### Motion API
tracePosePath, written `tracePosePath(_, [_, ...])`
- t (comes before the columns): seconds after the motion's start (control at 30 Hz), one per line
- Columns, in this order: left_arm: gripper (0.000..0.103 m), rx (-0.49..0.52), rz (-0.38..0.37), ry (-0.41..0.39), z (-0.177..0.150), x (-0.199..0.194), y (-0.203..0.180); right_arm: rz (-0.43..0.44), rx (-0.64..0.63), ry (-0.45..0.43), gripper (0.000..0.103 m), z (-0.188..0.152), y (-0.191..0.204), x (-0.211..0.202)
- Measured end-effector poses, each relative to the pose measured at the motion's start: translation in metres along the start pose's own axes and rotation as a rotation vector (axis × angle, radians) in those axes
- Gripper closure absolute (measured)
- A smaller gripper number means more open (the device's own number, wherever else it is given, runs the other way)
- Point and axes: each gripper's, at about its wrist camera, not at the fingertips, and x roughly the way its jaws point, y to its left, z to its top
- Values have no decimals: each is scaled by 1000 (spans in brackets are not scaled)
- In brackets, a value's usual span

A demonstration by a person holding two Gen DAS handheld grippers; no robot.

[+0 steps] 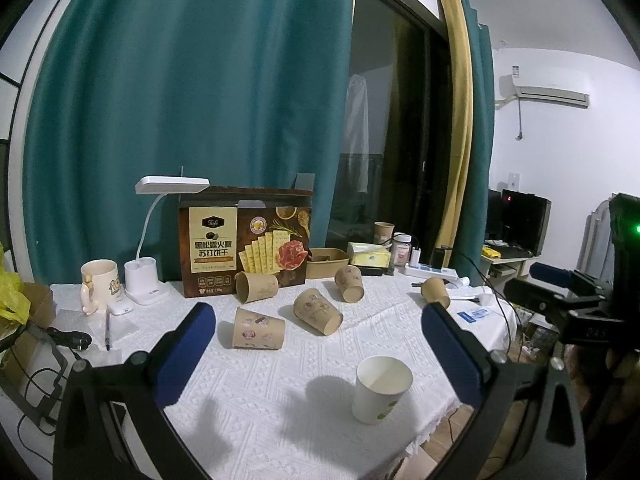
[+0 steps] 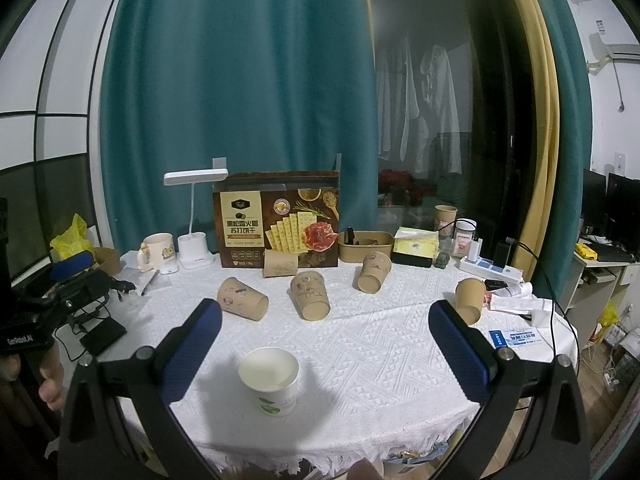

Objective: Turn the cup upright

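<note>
Already upright: the white cup [image 2: 269,380] stands mouth-up near the front edge of the worktop [image 2: 380,344]. Brown cups lie tipped behind it. Your nearest candidate, the left brown cup [image 1: 258,329], lies on its side ahead of the left gripper [image 1: 316,340], just inside its left finger, long axis running across your view, mouth to the right. Both the left and the right gripper [image 2: 324,340] hang spread wide, holding nothing. Left hand looks nearer, I judge; turn the wrist so the fingers straddle the cup's wall.
</note>
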Motion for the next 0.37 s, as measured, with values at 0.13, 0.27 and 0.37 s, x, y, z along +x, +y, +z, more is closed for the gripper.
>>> tracePosePath(0.13, [0, -2, -4, 5, -1, -1, -2, -1, -1, -2, 1, 0, 0, -1])
tracePosePath(0.27, [0, -7, -14, 5, -2, -1, -2, 0, -2, 0, 1, 1, 1, 0])
tracePosePath(0.37, [0, -8, -9, 4, -2, -1, -2, -1, -2, 0, 1, 1, 2, 0])
